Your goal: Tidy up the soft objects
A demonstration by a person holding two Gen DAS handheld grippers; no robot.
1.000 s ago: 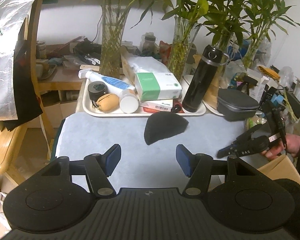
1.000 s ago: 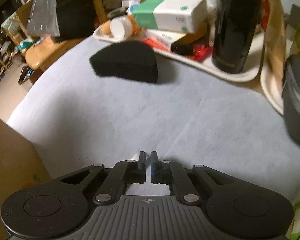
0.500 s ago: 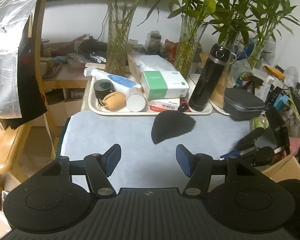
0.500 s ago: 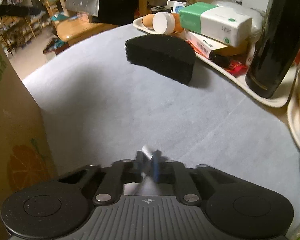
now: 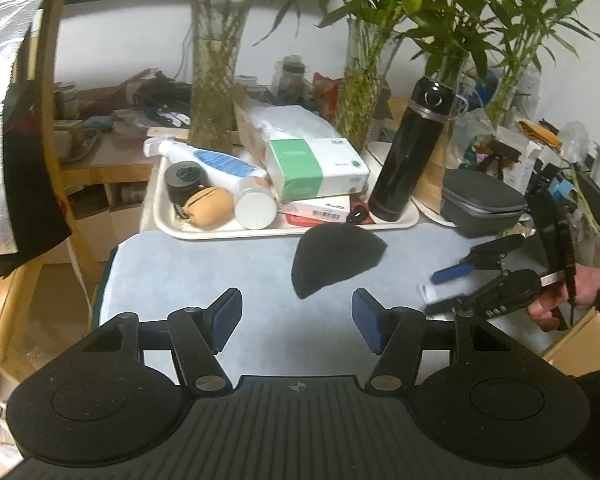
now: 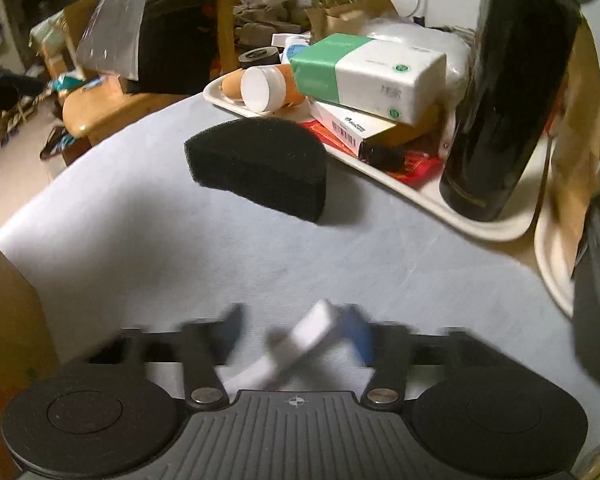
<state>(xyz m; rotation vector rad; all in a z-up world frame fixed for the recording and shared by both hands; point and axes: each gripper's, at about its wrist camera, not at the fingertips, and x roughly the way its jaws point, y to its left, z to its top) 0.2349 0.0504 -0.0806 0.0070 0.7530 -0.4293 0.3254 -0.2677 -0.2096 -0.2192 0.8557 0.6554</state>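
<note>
Your work surface is the pale blue-grey mat point(image 5: 204, 264) covering the table. At its far edge sits the cream tray point(image 5: 168, 224), crowded: green-and-white tissue box point(image 5: 320, 168), black flask point(image 5: 412, 152) standing upright at the tray's right end, spray bottle point(image 5: 208, 160) lying on its side, white-capped jar point(image 5: 256, 208), tan pouch point(image 5: 208, 206). A grey zip case point(image 5: 480, 204) sits right of the tray. Bamboo stalks in glass vases point(image 5: 214, 92) stand behind.

The black foam half-disc point(image 5: 336, 260) lies flat on the mat, just in front of the tray, clear of both grippers. Nothing touches it.

Your left gripper point(image 5: 296, 322) hangs over the near part of the mat, blue pads well apart, nothing between them. The foam is ahead and slightly right of it.

Your right gripper point(image 6: 300, 334) is heavily motion-blurred. Its jaws have just been opening and now stand apart. A small white piece point(image 6: 296, 344), also blurred, sits tilted between them, against the right pad; cannot tell if it's still pinched, but it looks released. In the left wrist view that piece point(image 5: 427, 292) shows near the mat's right edge between the right gripper's fingers point(image 5: 452, 272), with your hand point(image 5: 560, 296) behind.

A brown cardboard box point(image 6: 4, 320) stands at the near left of the right view.
</note>
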